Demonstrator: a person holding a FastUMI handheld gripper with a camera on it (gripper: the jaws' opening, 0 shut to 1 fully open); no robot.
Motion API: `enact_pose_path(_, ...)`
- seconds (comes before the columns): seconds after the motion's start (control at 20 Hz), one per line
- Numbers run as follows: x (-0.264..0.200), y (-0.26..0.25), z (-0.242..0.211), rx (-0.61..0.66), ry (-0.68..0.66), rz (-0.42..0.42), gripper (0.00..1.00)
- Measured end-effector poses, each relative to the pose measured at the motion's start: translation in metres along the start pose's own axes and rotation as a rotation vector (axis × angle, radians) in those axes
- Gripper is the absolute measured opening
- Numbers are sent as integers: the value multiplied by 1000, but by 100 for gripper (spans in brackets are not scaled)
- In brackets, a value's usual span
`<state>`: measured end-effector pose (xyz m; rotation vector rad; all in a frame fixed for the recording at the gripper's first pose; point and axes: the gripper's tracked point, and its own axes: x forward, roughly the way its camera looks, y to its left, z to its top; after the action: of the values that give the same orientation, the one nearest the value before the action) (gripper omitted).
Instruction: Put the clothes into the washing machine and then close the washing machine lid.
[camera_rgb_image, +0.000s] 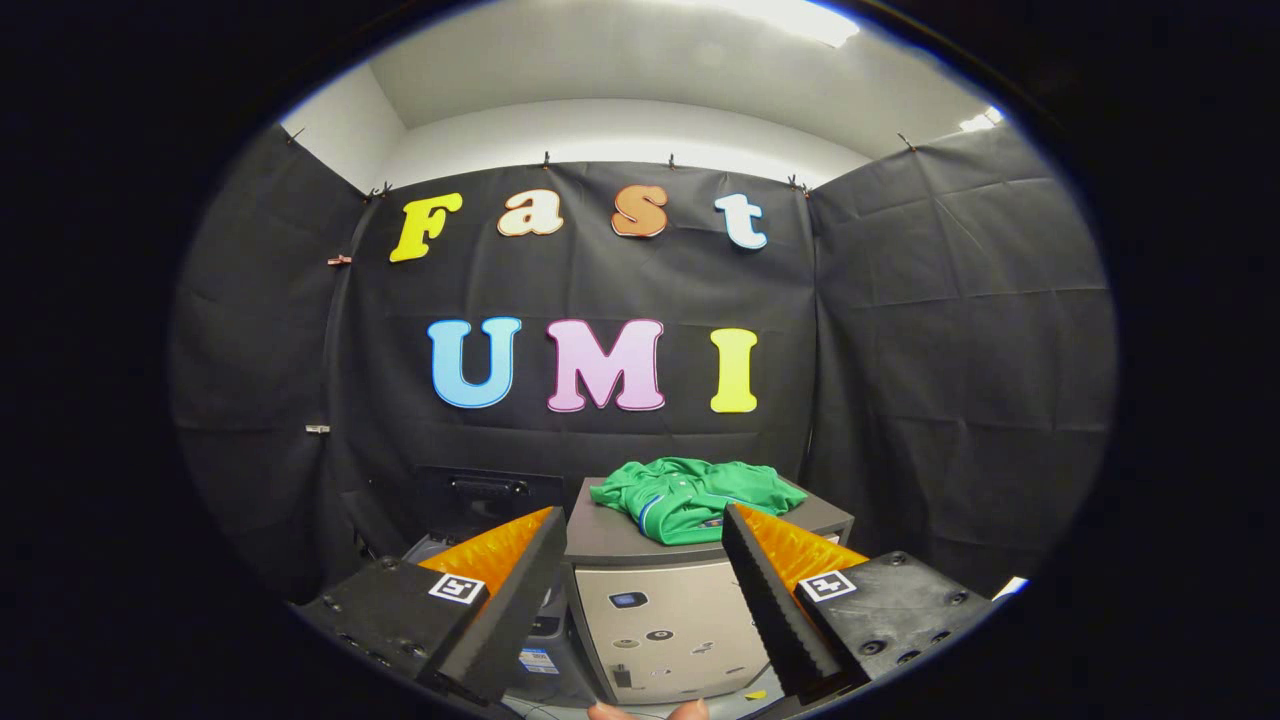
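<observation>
Clothes (690, 495), a green bundle, lie in the lower middle of the frame on top of a grey box (655, 610), a little beyond the tongs (645, 560). The tongs are wide apart and hold nothing. The cloth looks soft, light and floppy, so it should bunch up and hang when lifted. A thick fold near the front edge seems the best place to pinch. A dark tub (480, 500) sits left of the box.

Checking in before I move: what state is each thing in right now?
Gripper: fingers open, holding nothing.
Green garment: crumpled in a heap on the grey cabinet, beyond the fingers, untouched.
Grey cabinet: top bears the garment.
Washing machine: dark, beside the cabinet; lid appears raised, hard to tell.
</observation>
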<state>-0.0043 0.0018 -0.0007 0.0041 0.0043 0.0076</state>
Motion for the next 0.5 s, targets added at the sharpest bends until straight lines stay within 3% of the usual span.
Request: enact_pose_path(0.5,16,-11,1,18,4,-4,98)
